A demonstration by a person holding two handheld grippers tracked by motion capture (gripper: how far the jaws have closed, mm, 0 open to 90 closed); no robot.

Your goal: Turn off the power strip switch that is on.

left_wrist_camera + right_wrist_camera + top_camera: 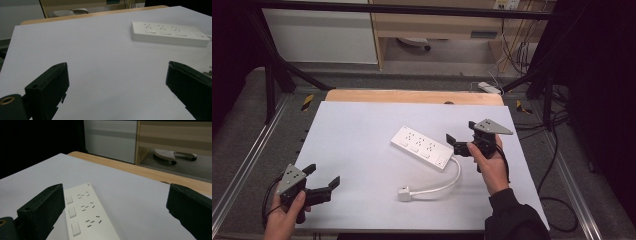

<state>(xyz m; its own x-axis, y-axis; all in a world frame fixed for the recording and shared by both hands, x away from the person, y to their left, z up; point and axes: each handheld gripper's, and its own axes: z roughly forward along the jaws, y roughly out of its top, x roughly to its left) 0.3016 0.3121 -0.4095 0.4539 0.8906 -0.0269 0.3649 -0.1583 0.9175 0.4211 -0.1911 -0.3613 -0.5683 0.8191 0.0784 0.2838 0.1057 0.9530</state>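
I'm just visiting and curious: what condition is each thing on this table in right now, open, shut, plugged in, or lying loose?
Left gripper: open, holding nothing, above the table's near left corner.
Right gripper: open, holding nothing, beside the power strip's cord end.
Power strip: lying flat, nothing plugged into its sockets.
Plug: lying loose on the table, plugged into nothing.
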